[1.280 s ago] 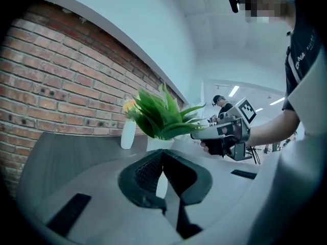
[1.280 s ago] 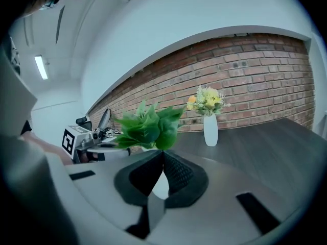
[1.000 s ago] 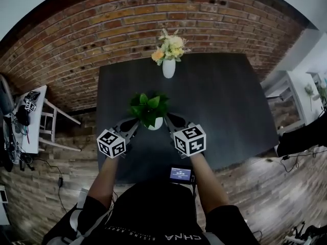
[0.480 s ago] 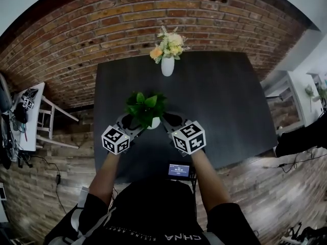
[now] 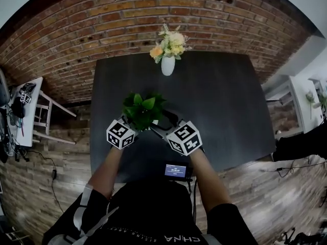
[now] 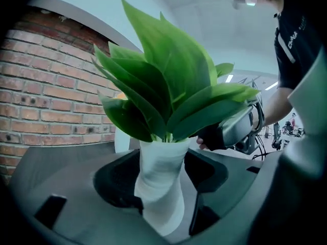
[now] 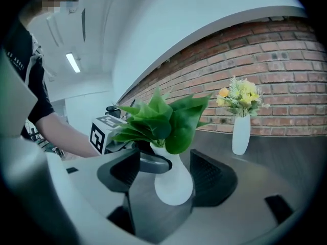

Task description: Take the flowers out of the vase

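Note:
A small white vase (image 6: pixel 161 188) of broad green leaves (image 5: pixel 142 108) stands near the front of the dark table (image 5: pixel 225 101). My left gripper (image 6: pixel 162 175) is open around its body, the pads just off the sides. From the other side my right gripper (image 7: pixel 164 175) has its jaws opening, with the vase's round belly (image 7: pixel 173 185) between them. Both marker cubes flank the plant in the head view, left gripper (image 5: pixel 132 124) and right gripper (image 5: pixel 164 122). At the table's far edge a taller white vase (image 5: pixel 168 65) holds yellow and orange flowers (image 5: pixel 168 42), beyond both grippers.
A brick wall (image 5: pixel 102 19) runs behind the table. A small device with a lit screen (image 5: pixel 175 170) sits at the table's front edge. A white side table with gear (image 5: pixel 30 111) stands to the left, and white shelving (image 5: pixel 301 93) to the right.
The left gripper's cube has moved up and rightward, closer to the leafy vase. The right gripper has stayed nearly in place. The leafy vase has not moved.

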`<state>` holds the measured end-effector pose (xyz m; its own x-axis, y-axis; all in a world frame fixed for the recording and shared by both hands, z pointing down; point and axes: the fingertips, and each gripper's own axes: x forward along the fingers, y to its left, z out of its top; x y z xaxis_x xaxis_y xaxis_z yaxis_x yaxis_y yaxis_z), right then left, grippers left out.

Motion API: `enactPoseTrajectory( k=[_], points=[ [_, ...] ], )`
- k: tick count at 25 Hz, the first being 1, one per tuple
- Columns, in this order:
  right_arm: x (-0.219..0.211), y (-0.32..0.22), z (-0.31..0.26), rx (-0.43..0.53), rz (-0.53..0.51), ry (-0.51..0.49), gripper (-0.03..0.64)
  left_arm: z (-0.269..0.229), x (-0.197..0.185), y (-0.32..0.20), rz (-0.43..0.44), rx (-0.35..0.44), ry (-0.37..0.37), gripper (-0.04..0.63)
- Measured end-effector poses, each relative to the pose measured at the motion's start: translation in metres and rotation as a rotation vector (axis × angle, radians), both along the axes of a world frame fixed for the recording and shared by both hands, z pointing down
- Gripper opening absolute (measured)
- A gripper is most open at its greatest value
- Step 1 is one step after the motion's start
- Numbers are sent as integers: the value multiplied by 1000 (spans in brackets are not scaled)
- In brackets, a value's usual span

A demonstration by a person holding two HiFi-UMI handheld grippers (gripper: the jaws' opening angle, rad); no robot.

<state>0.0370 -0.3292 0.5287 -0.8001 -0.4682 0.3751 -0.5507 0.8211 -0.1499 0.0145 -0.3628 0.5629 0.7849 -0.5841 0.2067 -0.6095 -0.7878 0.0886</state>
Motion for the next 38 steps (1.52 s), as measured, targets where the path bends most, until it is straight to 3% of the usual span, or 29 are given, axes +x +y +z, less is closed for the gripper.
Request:
enactPoseTrajectory(
  k=[6,22,28,38],
  points=[
    [-20,-14,-8,52,-39,-22,279,2,5,-2,9,18,-47,255],
    [-55,-36,-18,170,-60,20,273,2,4,-3,8,27,-73,253],
    [-53,-42,-26,207,-25,-4,161,4,3,-4,3,27,-72,253],
    [-43,-47,-40,160,28,-73,80,3,3,-5,-3,14,-77,253]
  ],
)
